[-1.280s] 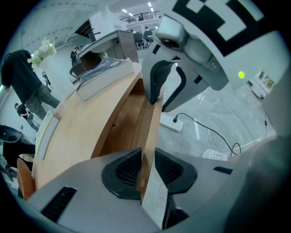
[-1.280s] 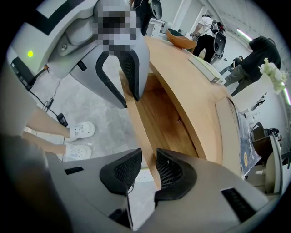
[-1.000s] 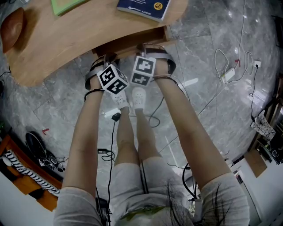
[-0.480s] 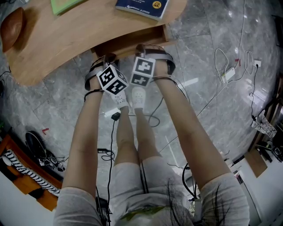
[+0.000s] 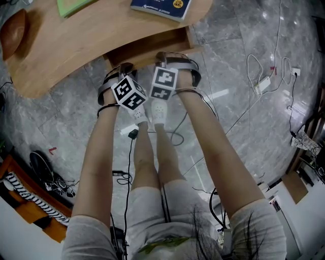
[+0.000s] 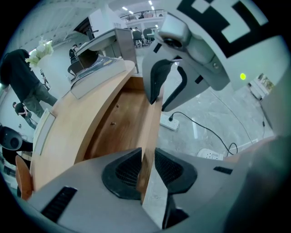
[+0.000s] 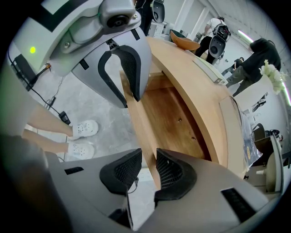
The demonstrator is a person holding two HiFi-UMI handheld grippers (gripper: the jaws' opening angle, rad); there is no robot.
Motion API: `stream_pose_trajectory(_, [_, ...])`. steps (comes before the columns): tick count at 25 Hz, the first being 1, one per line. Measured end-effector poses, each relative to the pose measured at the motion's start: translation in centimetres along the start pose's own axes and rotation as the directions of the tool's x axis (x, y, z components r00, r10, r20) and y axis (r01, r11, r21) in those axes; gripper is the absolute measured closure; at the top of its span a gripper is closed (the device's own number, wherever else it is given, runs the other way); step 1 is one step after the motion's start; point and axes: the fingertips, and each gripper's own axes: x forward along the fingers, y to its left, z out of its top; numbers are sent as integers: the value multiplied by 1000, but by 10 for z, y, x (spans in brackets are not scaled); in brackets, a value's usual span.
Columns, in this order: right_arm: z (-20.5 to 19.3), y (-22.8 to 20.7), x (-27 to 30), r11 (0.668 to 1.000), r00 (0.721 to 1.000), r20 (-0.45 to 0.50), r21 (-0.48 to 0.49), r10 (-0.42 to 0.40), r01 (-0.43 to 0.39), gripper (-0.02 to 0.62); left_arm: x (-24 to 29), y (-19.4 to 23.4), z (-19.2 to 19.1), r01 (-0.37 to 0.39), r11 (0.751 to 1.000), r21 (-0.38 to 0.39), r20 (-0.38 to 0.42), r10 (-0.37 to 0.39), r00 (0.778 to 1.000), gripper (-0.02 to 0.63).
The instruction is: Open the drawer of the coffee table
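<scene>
While on drawer point(image 6: 119, 125) — left gripper point(image 6: 148, 155), right gripper point(image 7: 149, 158)

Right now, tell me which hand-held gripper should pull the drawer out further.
Neither beats the other: the left hand-held gripper and the right hand-held gripper are both clamped on the drawer front, side by side. Pulling with both probably keeps it straight.

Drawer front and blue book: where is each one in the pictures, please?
drawer front point(image 7: 141, 132): right gripper view, on its top edge.
blue book point(image 5: 160, 6): head view, middle of its cover.
</scene>
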Motion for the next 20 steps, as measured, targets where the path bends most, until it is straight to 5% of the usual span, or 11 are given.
stream_pose_trajectory(20, [-9,17,-3,1000,1000,-12,-15,5,-5,492,0,-21,-3,13,1000,3,-11,-13,1000,517])
